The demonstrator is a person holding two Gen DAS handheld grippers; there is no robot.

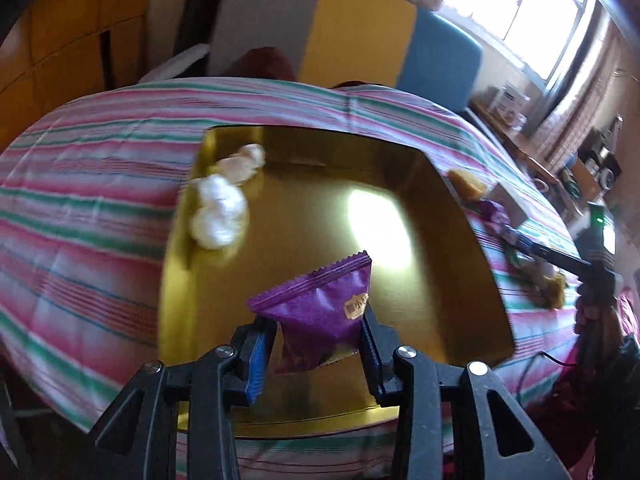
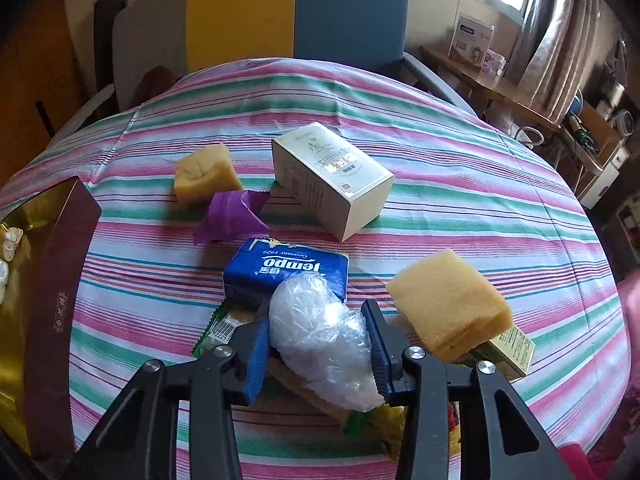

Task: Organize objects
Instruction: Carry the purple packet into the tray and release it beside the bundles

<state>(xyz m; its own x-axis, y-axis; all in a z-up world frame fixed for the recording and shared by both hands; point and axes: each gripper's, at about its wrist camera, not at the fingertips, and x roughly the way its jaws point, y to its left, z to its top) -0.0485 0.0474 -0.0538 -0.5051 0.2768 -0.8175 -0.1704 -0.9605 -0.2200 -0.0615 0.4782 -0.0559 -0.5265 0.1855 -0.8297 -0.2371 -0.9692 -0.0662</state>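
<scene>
My left gripper is shut on a purple snack packet and holds it above the near part of a gold-lined box. Two crumpled white plastic wads lie in the box's far left corner. My right gripper is shut on a clear crumpled plastic wad, its blue pads pressing both sides. This wad rests over a blue tissue pack and a flat cracker-like piece on the striped cloth.
On the cloth lie a second purple packet, two yellow sponges, a white carton, a green wrapper and a small green box. The box's dark red wall stands at the left. Chairs stand behind the table.
</scene>
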